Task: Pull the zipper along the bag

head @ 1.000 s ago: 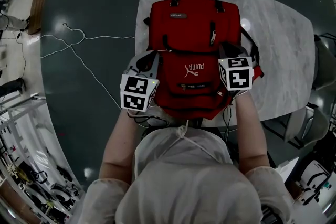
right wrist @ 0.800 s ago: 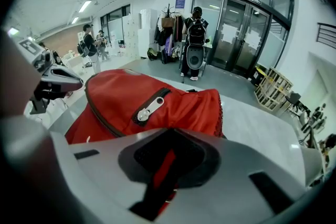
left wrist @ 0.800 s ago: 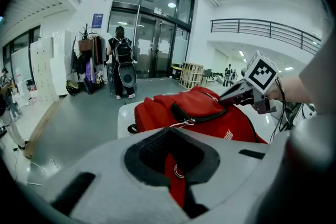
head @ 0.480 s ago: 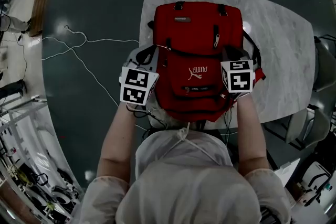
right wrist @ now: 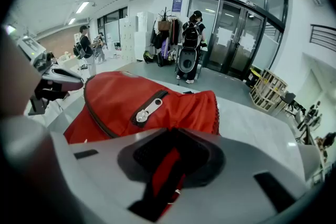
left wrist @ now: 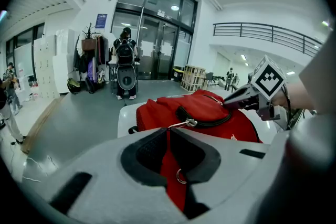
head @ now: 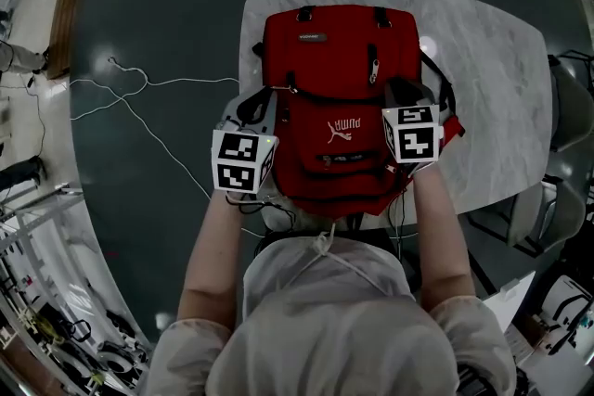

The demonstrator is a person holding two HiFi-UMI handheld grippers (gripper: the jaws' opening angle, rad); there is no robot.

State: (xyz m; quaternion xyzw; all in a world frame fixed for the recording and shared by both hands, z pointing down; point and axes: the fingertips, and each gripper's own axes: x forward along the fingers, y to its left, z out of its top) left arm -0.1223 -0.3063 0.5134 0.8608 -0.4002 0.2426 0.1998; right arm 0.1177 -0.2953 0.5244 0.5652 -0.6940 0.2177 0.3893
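1. The red bag (head: 336, 60) lies flat on the table (head: 497, 60); I can't see what's inside it.
2. My left gripper (left wrist: 173, 176) is clamped on a red tab (left wrist: 169, 147) at the bag's left side.
3. My right gripper (right wrist: 167, 173) pinches a red strap (right wrist: 164, 165) at the bag's right side.

red bag (head: 339, 121): one
white table (head: 492, 70): one
grippers: two, the left gripper (left wrist: 168, 132) and the right gripper (right wrist: 169, 134)
marker cubes: two, a left cube (head: 243, 160) and a right cube (head: 413, 133)
bare arms: two, a left arm (head: 209, 246) and a right arm (head: 441, 236)
silver zipper pulls: two, a pocket pull (head: 374, 68) and a top pull (left wrist: 190, 123)
person by the glass doors (left wrist: 125, 60): one
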